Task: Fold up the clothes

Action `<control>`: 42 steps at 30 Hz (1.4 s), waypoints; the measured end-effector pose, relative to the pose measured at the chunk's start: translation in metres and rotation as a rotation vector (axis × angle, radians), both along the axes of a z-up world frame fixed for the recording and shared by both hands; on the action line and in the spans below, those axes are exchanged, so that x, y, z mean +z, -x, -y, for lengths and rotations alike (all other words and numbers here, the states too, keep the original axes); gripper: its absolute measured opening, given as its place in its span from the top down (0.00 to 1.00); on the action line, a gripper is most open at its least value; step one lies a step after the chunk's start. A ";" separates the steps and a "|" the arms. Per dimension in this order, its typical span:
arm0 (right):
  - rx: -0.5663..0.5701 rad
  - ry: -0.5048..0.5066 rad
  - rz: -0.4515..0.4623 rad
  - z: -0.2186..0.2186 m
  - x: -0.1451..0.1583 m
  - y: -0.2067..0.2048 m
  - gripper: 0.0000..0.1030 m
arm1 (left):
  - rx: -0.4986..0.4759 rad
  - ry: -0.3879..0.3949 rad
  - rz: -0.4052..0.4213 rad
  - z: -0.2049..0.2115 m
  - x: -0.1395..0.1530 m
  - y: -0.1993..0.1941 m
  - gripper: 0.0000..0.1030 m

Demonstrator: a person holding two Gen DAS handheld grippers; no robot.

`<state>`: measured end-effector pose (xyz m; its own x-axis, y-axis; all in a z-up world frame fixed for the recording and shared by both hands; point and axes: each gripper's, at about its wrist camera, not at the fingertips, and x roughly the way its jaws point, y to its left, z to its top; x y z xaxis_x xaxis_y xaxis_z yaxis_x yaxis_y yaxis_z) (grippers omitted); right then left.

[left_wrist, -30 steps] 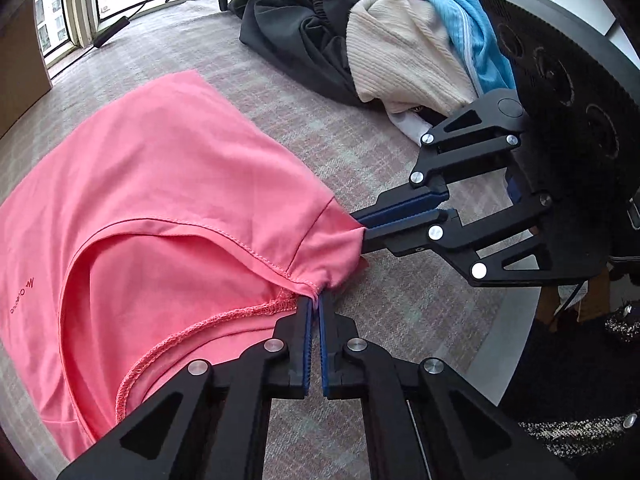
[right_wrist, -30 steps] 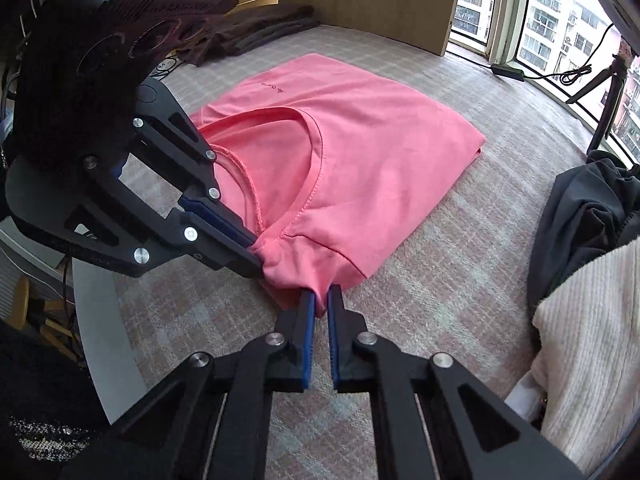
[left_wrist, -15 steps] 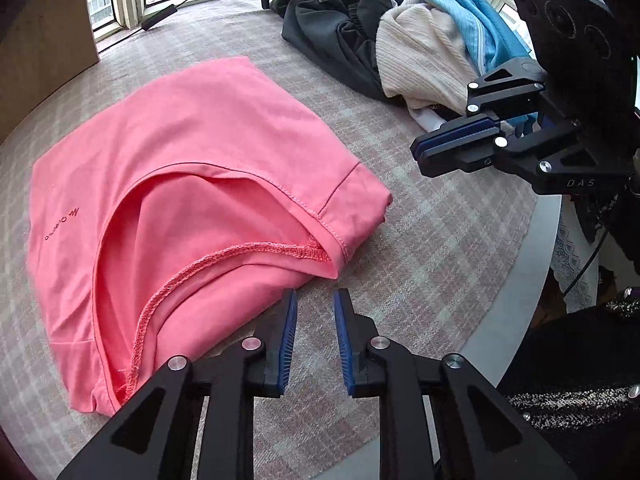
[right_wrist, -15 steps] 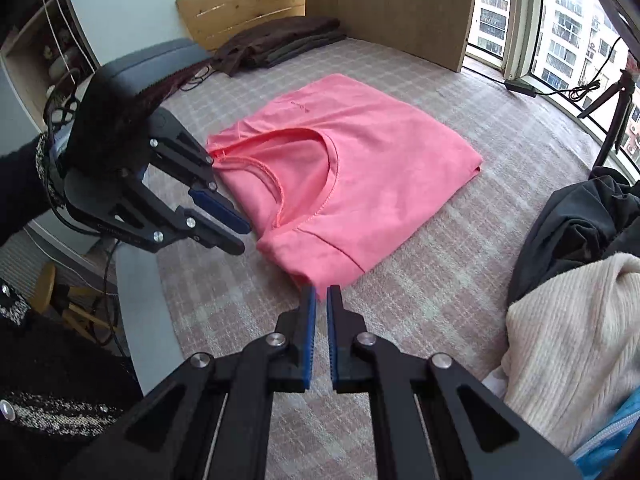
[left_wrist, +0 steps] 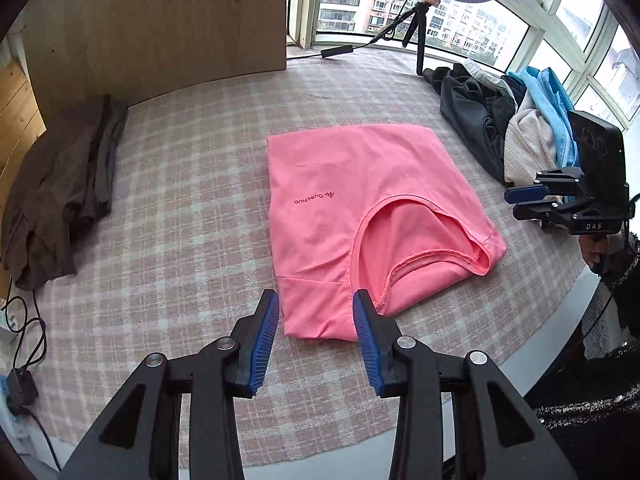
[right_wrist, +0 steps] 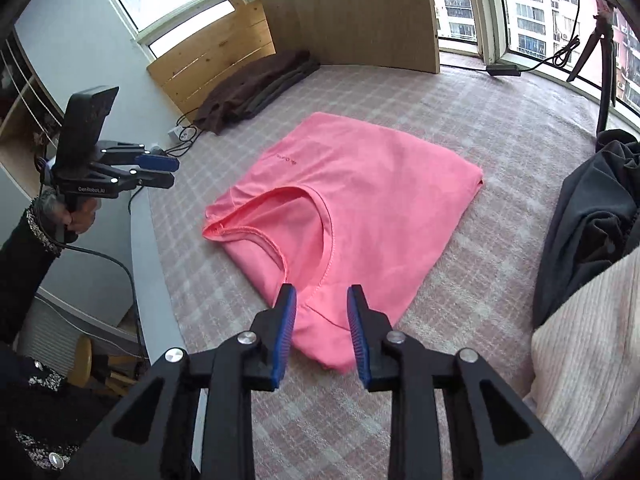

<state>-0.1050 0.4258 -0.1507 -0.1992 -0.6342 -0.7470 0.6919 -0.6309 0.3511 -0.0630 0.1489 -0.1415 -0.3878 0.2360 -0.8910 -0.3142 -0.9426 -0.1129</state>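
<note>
The pink shirt (left_wrist: 360,216) lies folded into a rough rectangle on the checked cloth of the desk (left_wrist: 192,184), near its front edge, collar opening up and toward that edge. Both tongs are opening with nothing between their pads: the left tongs (left_wrist: 316,340) hover above the shirt's near left corner, the right tongs (right_wrist: 320,328) above the near corner on the collar side, and neither presses on fabric. In the right wrist view the left tongs (right_wrist: 160,170) hang off the desk's left side in a hand (right_wrist: 76,216); in the left wrist view the right tongs (left_wrist: 528,202) sit beyond the shirt's right edge. A folded brown stack (left_wrist: 60,200) rests at the far left by the wooden board (left_wrist: 160,24), and an unfolded heap (left_wrist: 500,132) of dark, cream and blue clothes fills the far right. The fold looks finished, so I judge the next move is to shift the shirt to the stack or reach for the heap. The risks: the collar-side corner bulges (right_wrist: 224,228) and its layers look loose, so a one-layer pinch or a drag over the cloth could pull the fold apart; the shirt sits close to the front edge and a snagged pad could tug it over; reaching to the heap may catch several garments at once.
</note>
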 end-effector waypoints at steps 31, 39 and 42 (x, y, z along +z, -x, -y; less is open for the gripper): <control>-0.552 0.001 0.089 -0.008 -0.063 0.112 0.31 | -0.205 -0.046 -0.111 -0.008 -0.078 0.178 0.32; -0.416 -0.181 -0.133 0.025 -0.068 0.108 0.30 | -0.275 -0.052 -0.156 -0.025 -0.093 0.162 0.46; -0.355 -0.207 -0.180 0.036 -0.071 0.104 0.30 | -0.301 -0.077 -0.166 -0.029 -0.091 0.157 0.65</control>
